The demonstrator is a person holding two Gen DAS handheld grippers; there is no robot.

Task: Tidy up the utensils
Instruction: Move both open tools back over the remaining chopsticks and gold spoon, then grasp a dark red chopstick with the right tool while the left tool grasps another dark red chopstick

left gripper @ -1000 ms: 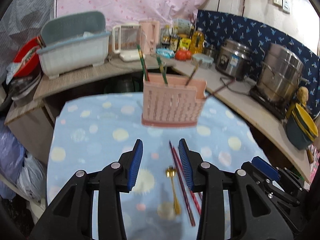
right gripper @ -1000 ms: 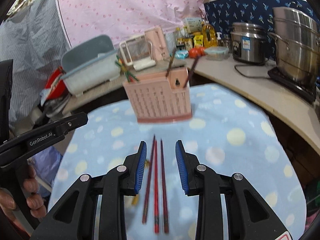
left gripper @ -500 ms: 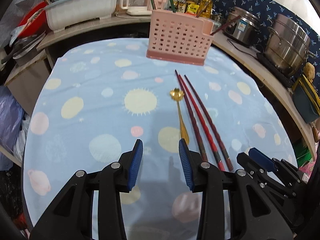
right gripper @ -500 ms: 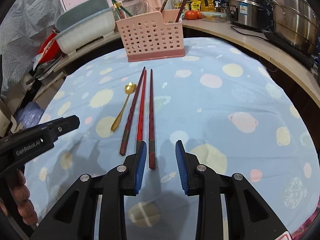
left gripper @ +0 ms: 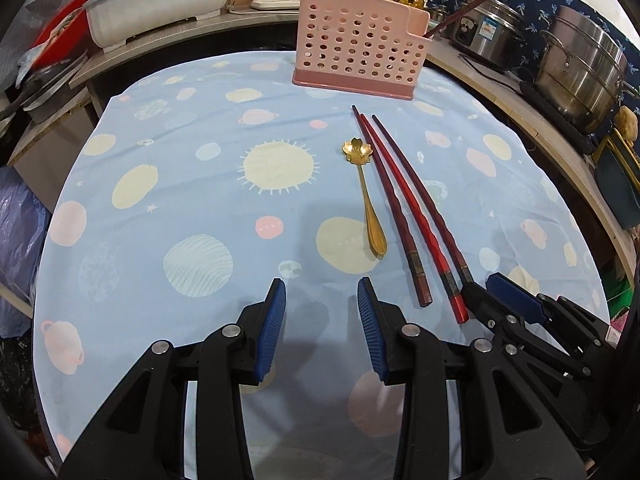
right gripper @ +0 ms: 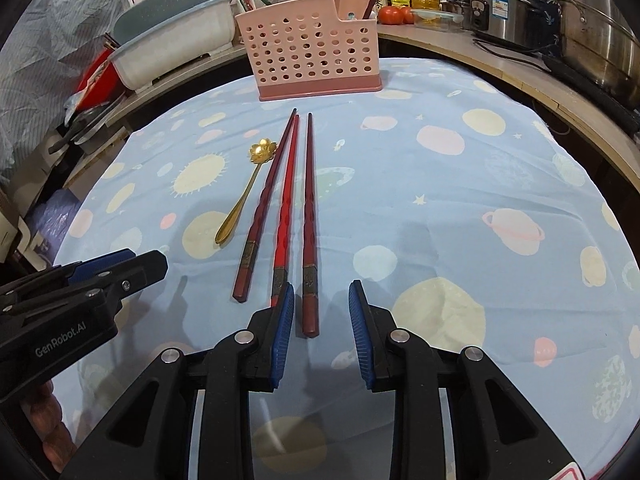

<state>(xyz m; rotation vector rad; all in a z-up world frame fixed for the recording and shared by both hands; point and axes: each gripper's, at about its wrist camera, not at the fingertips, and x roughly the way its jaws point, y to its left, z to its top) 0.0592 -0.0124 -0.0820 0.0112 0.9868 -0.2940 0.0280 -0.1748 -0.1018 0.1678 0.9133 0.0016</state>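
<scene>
Three red and dark-red chopsticks lie side by side on the blue patterned tablecloth, with a gold flower-bowl spoon to their left. They also show in the left wrist view: chopsticks, spoon. A pink perforated utensil holder stands at the far edge and holds several chopsticks; it shows in the left view too. My right gripper is open, its jaws around the near end of the rightmost chopstick. My left gripper is open and empty, near the front, left of the spoon.
A curved counter behind the table carries steel pots, a rice cooker, bottles, tomatoes and a white dish tub. The right gripper shows at the lower right of the left view.
Both grippers have pulled back and lowered toward the near side of the table. The right gripper's jaws now sit around the near chopstick ends. The utensils have not moved.
</scene>
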